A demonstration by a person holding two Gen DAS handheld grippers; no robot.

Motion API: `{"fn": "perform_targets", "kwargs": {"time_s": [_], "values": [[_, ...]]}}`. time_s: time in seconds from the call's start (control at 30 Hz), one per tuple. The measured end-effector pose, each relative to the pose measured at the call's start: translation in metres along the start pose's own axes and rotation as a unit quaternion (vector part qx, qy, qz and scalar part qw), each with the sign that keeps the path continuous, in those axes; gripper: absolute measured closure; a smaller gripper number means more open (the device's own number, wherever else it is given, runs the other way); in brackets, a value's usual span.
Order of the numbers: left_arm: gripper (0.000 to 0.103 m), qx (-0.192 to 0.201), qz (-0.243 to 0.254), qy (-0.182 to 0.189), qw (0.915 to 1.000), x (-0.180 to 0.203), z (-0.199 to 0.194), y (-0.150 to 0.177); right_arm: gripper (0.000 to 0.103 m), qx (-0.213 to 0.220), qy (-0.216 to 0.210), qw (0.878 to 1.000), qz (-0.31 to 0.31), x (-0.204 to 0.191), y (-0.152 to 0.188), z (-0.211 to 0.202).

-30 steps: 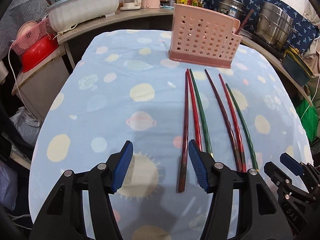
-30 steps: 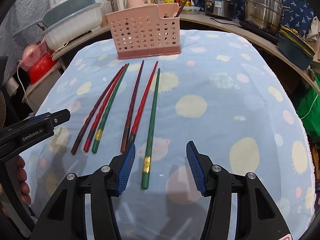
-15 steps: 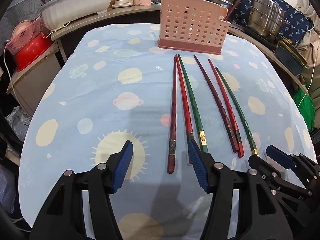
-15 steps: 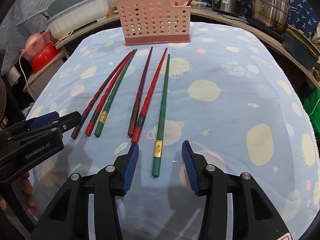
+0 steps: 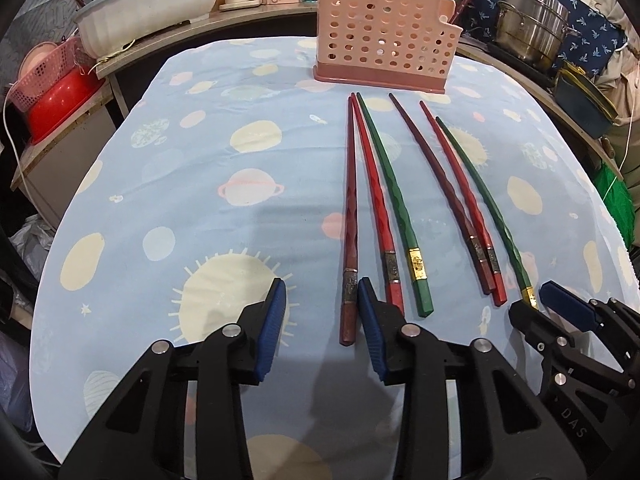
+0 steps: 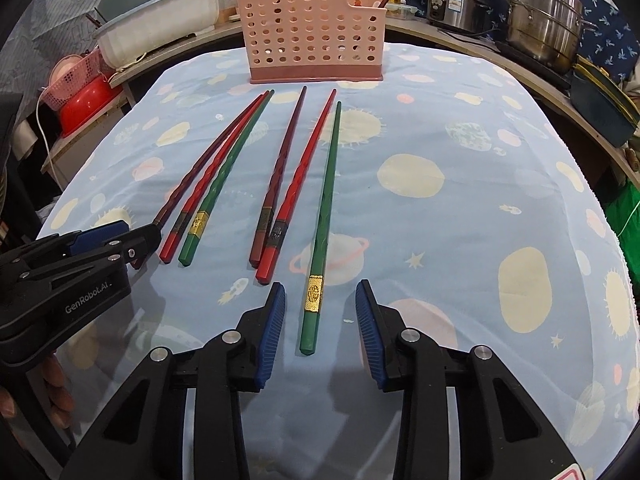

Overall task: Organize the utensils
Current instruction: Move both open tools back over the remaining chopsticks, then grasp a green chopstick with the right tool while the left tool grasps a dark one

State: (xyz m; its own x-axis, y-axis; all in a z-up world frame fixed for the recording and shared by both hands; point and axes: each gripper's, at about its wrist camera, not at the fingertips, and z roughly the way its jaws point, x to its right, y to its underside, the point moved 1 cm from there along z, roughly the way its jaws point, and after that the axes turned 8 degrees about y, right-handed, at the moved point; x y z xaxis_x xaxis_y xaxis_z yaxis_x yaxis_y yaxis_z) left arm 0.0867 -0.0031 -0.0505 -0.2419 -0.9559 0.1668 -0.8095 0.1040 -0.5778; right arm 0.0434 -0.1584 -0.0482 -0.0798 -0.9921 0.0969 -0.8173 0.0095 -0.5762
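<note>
— Blue pads of the left gripper [image 5: 320, 322] have just been closing since a second ago; they stand apart, the maroon chopstick [image 5: 349, 248] beside the right-hand pad, unpinched.

— And the right wrist view?

— The right gripper [image 6: 320, 322] narrowed too, fingers apart around the green chopstick [image 6: 322, 236] on the tablecloth [image 6: 460, 220], before the pink basket [image 6: 316, 36].

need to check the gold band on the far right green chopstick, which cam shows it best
The right wrist view: the green chopstick lies whole between the open right gripper pads, gold band sharp and centred. In the left wrist view it sits at the right, its butt end and part of the band hidden behind the right gripper.
</note>
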Motion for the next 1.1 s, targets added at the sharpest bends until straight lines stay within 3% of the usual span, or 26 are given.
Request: {"fn": "perform_targets", "kwargs": {"time_s": [0.2,0.37,0.47,0.83,1.1], "values": [[0.072,0.009,0.015,-0.011,0.9998,0.003,0.001,0.002,0.070,0.005,0.002,1.000,-0.002,0.000,0.001,0.001],[0.094,0.009,0.013,0.001,0.9999,0.002,-0.001,0.001,0.086,0.002,-0.001,1.000,0.003,0.003,0.001,-0.001],[0.095,0.008,0.010,0.007,0.9999,0.001,-0.002,0.001,0.095,-0.001,-0.003,1.000,0.007,0.005,0.002,-0.001],[0.096,0.015,0.000,0.026,0.9995,0.001,-0.029,-0.004,0.096,0.007,-0.008,1.000,0.030,0.022,0.000,-0.020],[0.096,0.057,-0.009,0.042,0.9974,0.002,-0.068,-0.023,0.096,0.039,-0.011,0.998,0.050,0.040,-0.018,-0.051]]}}
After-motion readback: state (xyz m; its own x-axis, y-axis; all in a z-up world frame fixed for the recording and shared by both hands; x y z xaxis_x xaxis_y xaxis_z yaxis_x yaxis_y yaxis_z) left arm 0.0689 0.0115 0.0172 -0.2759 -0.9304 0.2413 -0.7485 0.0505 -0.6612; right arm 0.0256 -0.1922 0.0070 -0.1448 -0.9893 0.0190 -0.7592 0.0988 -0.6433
